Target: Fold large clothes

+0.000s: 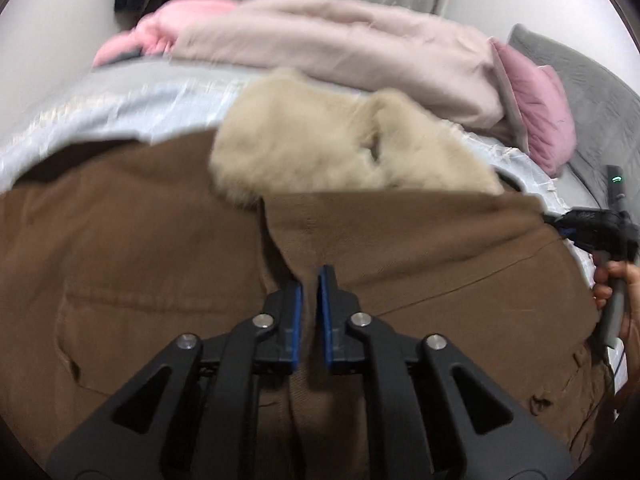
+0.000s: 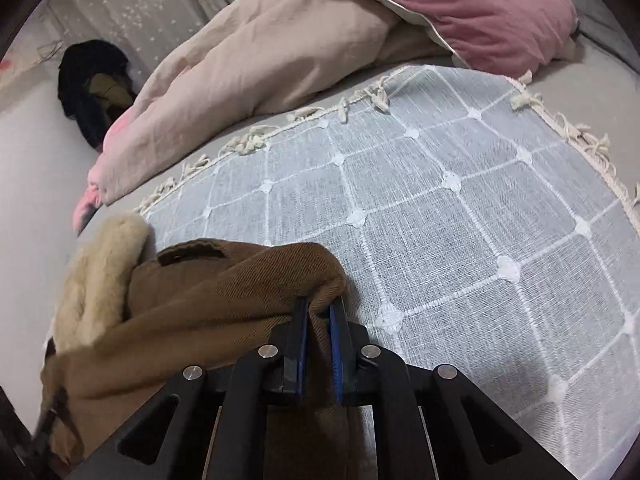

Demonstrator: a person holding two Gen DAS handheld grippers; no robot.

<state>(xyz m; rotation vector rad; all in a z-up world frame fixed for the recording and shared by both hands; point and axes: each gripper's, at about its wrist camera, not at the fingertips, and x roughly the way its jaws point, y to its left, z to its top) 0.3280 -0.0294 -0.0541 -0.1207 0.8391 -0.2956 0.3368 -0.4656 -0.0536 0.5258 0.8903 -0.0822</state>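
Two grippers are at work, one in each of my hands. My left gripper [image 1: 310, 280] has its fingers almost shut, with a fold of the brown coat [image 1: 140, 260] pinched between them. My right gripper [image 2: 319, 306] is nearly shut too, and it squeezes a bunched edge of the same coat [image 2: 208, 300]. The coat lies spread on the pale blue checked blanket [image 2: 440, 208] on the bed. Its fluffy cream collar [image 1: 320, 144] sits at the far end, on top of the brown cloth. Behind it lie a beige quilt [image 1: 340, 48] and a pink pillow [image 1: 540, 120]. My right hand [image 1: 616, 292] shows at the coat's right side, holding the handle.
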